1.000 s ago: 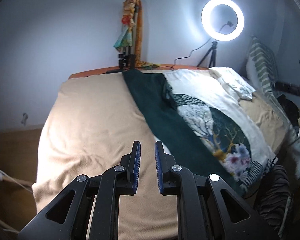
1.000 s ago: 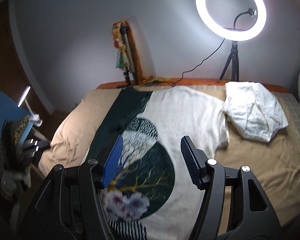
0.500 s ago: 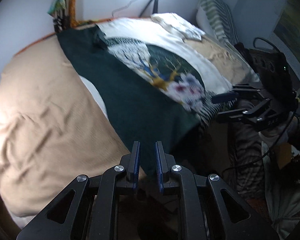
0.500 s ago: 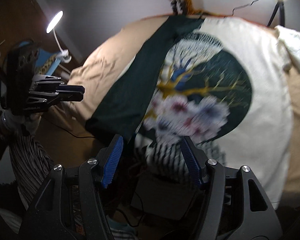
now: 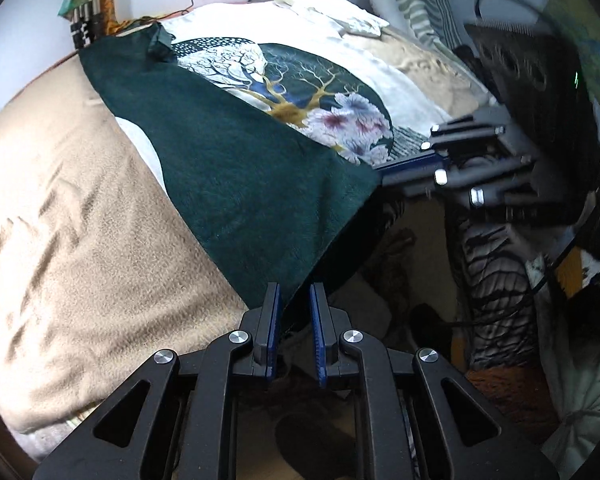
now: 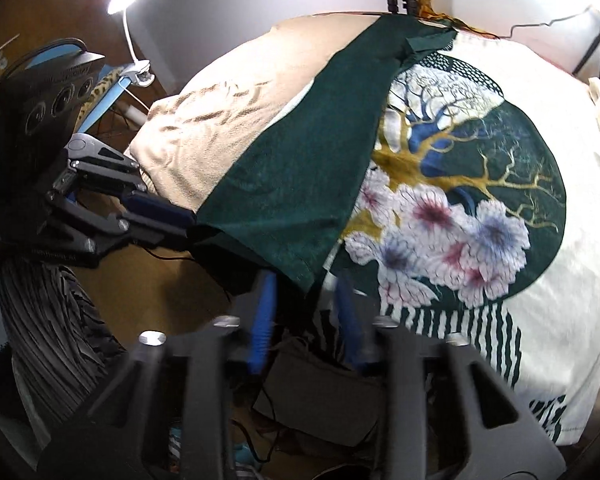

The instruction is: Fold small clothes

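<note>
Cloth like this shirt is soft and light; we take its hem: left gripper narrowly apart, right gripper apart.

We see bare tan bed blanket left of the dark green folded cloth. A folded white garment and striped pillow crowd the far right.

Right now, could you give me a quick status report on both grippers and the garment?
Left gripper and right gripper open, each straddling the dark green cloth's near hem. Cloth lies over the printed white shirt on the bed. Nothing blocking.
</note>
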A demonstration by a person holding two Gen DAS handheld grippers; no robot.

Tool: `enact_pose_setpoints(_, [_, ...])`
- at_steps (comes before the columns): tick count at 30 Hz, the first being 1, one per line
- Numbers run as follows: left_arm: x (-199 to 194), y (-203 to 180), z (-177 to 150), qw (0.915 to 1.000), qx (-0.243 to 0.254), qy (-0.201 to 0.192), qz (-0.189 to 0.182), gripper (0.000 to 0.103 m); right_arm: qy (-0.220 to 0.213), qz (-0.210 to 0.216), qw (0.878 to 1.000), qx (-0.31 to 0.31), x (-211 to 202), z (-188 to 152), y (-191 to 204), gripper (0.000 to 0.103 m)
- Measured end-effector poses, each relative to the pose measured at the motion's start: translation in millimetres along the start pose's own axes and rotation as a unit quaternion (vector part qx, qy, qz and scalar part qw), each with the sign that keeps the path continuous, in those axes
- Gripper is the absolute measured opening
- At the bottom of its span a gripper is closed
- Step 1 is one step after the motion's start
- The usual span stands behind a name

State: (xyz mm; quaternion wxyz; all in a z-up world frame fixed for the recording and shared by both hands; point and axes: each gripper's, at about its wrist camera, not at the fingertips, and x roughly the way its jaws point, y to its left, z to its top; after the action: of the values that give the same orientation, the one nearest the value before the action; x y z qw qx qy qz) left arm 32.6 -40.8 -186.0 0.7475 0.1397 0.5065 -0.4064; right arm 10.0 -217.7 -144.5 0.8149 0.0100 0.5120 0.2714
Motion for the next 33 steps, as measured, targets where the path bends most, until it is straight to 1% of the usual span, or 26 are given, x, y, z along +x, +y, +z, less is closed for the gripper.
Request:
enact_pose_setpoints(2, [-0.3, -6.3, -1.8, 0.9999, 0.01, -0.003, 0.003, 0.003, -0.01, -0.002, 1.0, 0.001, -4.1, 6.3, 2.0, 0.006])
enact_pose_setpoints(4, [-5.8, -14.3, -3.3, 0.9994, 0.021, -0.018, 0.02, 0.0, -0.026, -0.001, 1.0, 0.004, -11.9, 14.2, 1.9, 0.005])
enact_pose_setpoints(5, [-10.0, -16.6, -3.4, 0.999, 0.019, -0.03, 0.029, 0.0, -0.035, -0.001, 0.999, 0.006, -17.1, 18.3, 2.4, 0.005])
enact_pose_setpoints(8, [-23.3, -15.1, -2.4, 0.9971, -0.006, -0.063, 0.043, 0.0, -0.055, 0.012, 0.998, 0.017, -31.2, 30.8, 2.8, 0.004])
enact_pose_setpoints(9, [-29.4, -12.4, -1.9, 0.9954, -0.023, -0.078, 0.051, 0.0, -0.059, 0.013, 0.998, 0.019, -34.2, 34.1, 3.3, 0.004])
enact_pose_setpoints(12, [-39.5, -5.3, -4.1, 0.9918, -0.061, -0.098, 0.056, 0.0, -0.063, 0.019, 0.998, 0.025, -39.3, 37.6, 4.2, 0.004])
enact_pose_setpoints(13, [-40.0, -4.9, -6.0, 0.9918, -0.066, -0.096, 0.052, 0.0, -0.061, 0.02, 0.998, 0.027, -38.8, 36.7, 4.7, 0.004])
enact_pose_setpoints(15, [-38.6, -10.6, -12.6, 0.9921, -0.058, -0.087, 0.069, 0.0, -0.046, 0.016, 0.998, 0.025, -33.3, 30.8, 5.8, 0.004])
enact_pose_setpoints(17, [-32.9, -19.0, -19.1, 0.9943, -0.046, -0.064, 0.072, 0.0, -0.025, 0.005, 0.999, 0.024, -25.9, 20.8, 4.8, 0.005])
enact_pose_setpoints(18, [-27.8, -24.2, -19.8, 0.9963, -0.042, -0.044, 0.061, 0.0, -0.014, 0.003, 1.0, 0.024, -22.8, 15.4, 2.7, 0.006])
enact_pose_setpoints(19, [-26.8, -28.2, -19.7, 0.9967, -0.036, -0.04, 0.06, 0.0, -0.004, 0.002, 1.0, 0.027, -20.4, 9.4, -1.4, 0.012])
enact_pose_setpoints(20, [-27.9, -34.1, -20.2, 0.9966, -0.029, -0.042, 0.066, 0.0, -0.004, 0.002, 0.999, 0.031, -22.2, 4.1, -6.0, 0.021])
enact_pose_setpoints(21, [-30.0, -40.2, -19.2, 0.9964, -0.023, -0.045, 0.068, 0.0, -0.008, 0.003, 0.999, 0.037, -26.6, -0.5, -11.1, 0.026])
enact_pose_setpoints(23, [-36.7, -47.3, -15.1, 0.9947, -0.035, -0.066, 0.07, 0.0, -0.034, 0.009, 0.998, 0.051, -45.2, -10.3, -24.0, 0.049])
enact_pose_setpoints(24, [-38.4, -49.0, -12.4, 0.994, -0.039, -0.074, 0.07, 0.0, -0.052, 0.011, 0.997, 0.061, -58.5, -15.5, -32.6, 0.055])
enact_pose_setpoints(25, [-40.3, -54.5, -6.8, 0.9924, -0.041, -0.088, 0.076, 0.0, -0.072, 0.012, 0.995, 0.073, -72.3, -20.3, -42.2, 0.061])
enact_pose_setpoints(27, [-39.5, -68.2, 4.3, 0.9877, -0.034, -0.113, 0.102, 0.001, -0.098, 0.007, 0.991, 0.094, -93.7, -26.3, -60.3, 0.063])
enact_pose_setpoints(29, [-34.7, -80.9, 14.3, 0.9845, -0.032, -0.133, 0.11, 0.005, -0.124, -0.004, 0.985, 0.116, -117.1, -34.2, -81.1, 0.063])
enact_pose_setpoints(30, [-30.6, -89.6, 21.6, 0.9831, -0.032, -0.146, 0.106, 0.007, -0.133, -0.01, 0.983, 0.125, -125.8, -36.2, -88.8, 0.064])
enact_pose_setpoints(33, [-17.7, -111.4, 39.2, 0.9816, -0.026, -0.166, 0.091, 0.007, -0.157, -0.027, 0.976, 0.147, -153.0, -46.1, -117.4, 0.064])
